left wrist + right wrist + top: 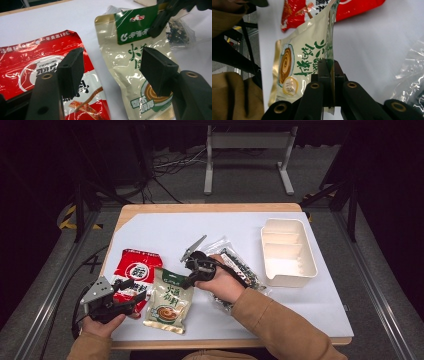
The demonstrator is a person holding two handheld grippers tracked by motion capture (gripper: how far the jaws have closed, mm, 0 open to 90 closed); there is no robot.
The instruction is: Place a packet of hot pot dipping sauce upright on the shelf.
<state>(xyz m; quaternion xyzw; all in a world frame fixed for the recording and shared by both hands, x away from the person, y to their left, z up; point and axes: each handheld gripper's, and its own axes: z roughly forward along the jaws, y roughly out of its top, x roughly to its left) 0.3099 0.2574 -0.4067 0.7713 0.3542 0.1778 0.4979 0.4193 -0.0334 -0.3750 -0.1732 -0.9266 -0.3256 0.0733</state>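
A beige and green snack packet [169,302] lies at the front middle of the white mat. My right gripper [187,281] is shut on its top green edge, and in the right gripper view the jaws [329,67] pinch that edge so the packet [297,62] curls up off the mat. A red packet [134,267] lies flat to its left. My left gripper [131,290] hovers open at the front left. Its jaws [107,72] straddle the gap between the red packet [25,67] and the beige packet [125,67], with nothing held. The right gripper [160,22] shows beyond.
A clear bag of dark contents [245,267] lies partly under the right hand. A white compartment tray [290,279] stands at the right of the mat. The table's wooden front edge runs just below the packets.
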